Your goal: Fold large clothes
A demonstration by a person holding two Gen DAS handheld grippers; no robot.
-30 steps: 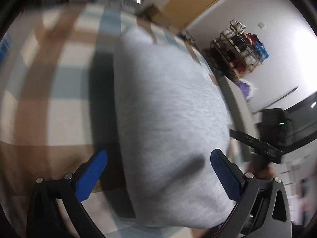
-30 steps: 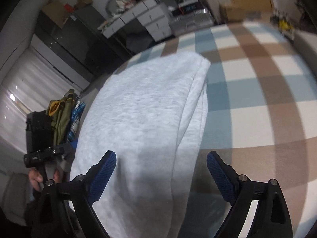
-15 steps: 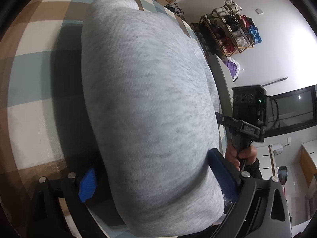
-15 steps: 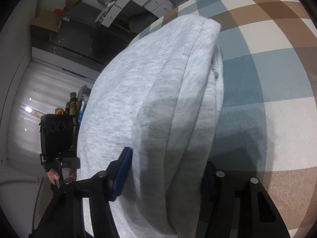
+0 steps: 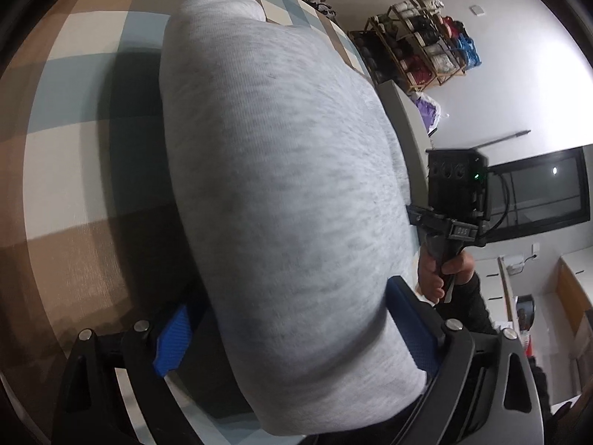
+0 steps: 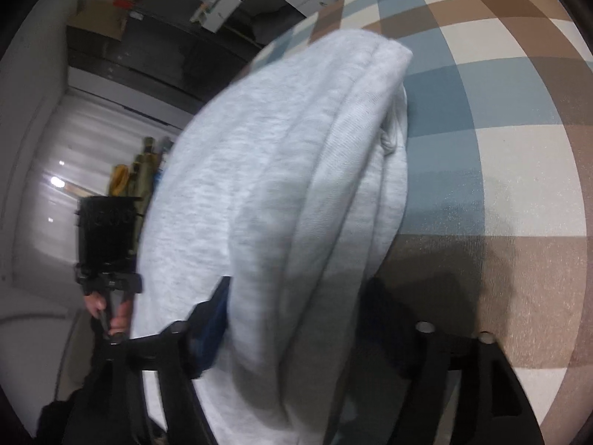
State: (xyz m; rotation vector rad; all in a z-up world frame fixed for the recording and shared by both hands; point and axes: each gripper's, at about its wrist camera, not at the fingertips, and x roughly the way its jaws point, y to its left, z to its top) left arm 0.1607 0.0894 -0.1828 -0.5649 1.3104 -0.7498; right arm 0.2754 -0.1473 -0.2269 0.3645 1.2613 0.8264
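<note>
Left gripper (image 5: 285,330): black frame, silver screw heads, blue textured finger pads (image 5: 172,341); right gripper (image 6: 296,333) same black build, with black box showing green LED, numbered label, black cable; bare-skinned hand (image 5: 443,276), dark sleeve.

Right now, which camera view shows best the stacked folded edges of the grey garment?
The right wrist view: the grey garment turns its layered folded edges toward that camera. The left wrist view shows only its smooth top surface, with no layers visible.
</note>
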